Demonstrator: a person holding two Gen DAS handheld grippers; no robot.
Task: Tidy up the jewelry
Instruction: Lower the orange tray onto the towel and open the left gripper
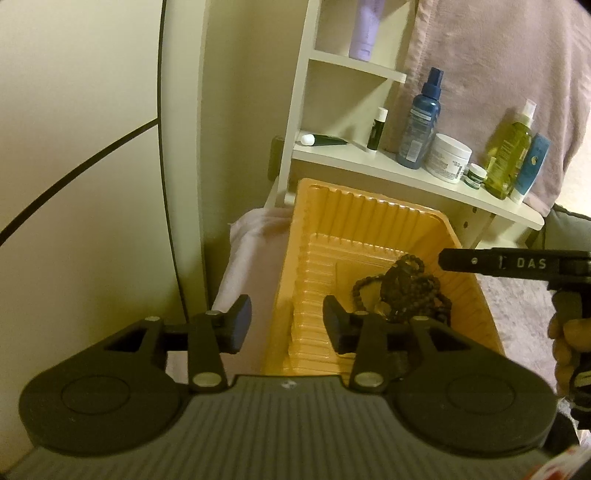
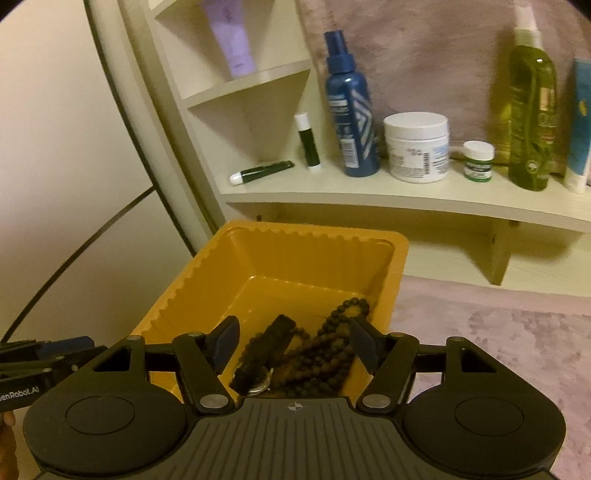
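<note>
An orange ribbed plastic tray [image 1: 373, 214] [image 2: 258, 254] sits on a pink cloth below a shelf. Inside it lies a dark beaded necklace [image 1: 406, 291] [image 2: 328, 354] tangled with a wristwatch on a dark strap [image 2: 266, 354]. My left gripper [image 1: 287, 323] is open and empty, its jaws straddling the tray's left wall. My right gripper [image 2: 293, 345] is open and empty, its jaws spread either side of the jewelry just above the tray. The right gripper's finger [image 1: 491, 263] reaches in from the right over the tray in the left wrist view.
A white shelf [image 2: 369, 195] above the tray carries a blue spray bottle [image 2: 351, 107], a white jar [image 2: 416, 147], a small green-labelled jar [image 2: 478, 160], a green bottle [image 2: 532, 122], a blue tube [image 2: 581, 125] and lip balm sticks [image 2: 306, 142]. A purple tube [image 2: 231, 35] stands higher. Pink fabric [image 2: 480, 350] covers the surface.
</note>
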